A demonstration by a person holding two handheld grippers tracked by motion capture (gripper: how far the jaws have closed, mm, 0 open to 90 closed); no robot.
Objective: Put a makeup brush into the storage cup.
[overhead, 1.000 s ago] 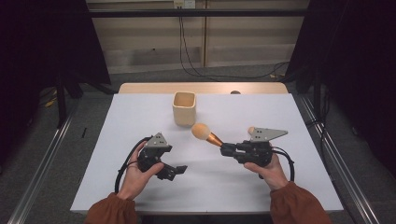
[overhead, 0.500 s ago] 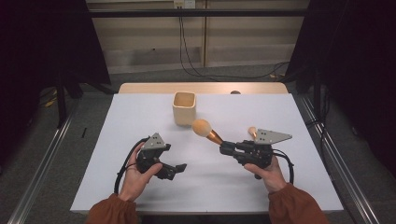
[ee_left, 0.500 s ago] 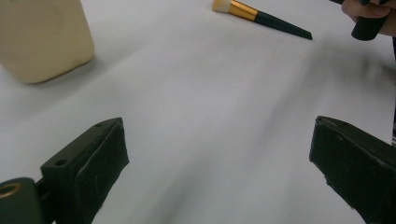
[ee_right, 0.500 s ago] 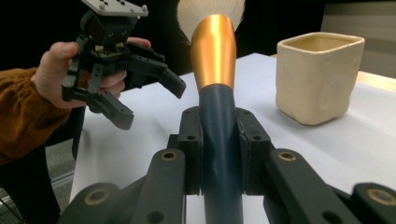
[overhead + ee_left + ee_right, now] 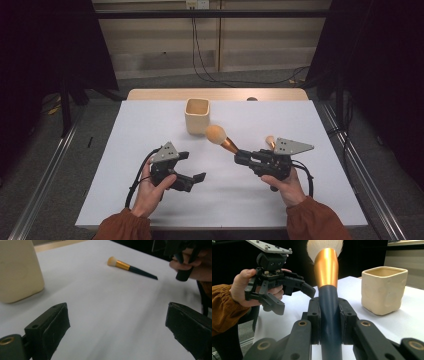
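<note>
A big makeup brush with a peach head, gold ferrule and dark handle is clamped by my right gripper, which is shut on the handle. The brush head points up and toward a cream square cup standing at the table's back centre. A smaller brush lies flat on the white table; its pale tip peeks out behind the right gripper. My left gripper hovers low at the front left, jaws wide open with nothing between them.
The white table has a wooden strip along its far edge. Metal rails run down both sides of the table on the floor. Cables hang by the back wall. The cup is open-topped, just right of the held brush in the right gripper view.
The held brush's head has edged slightly up and toward the cup. Both hands have barely shifted.
</note>
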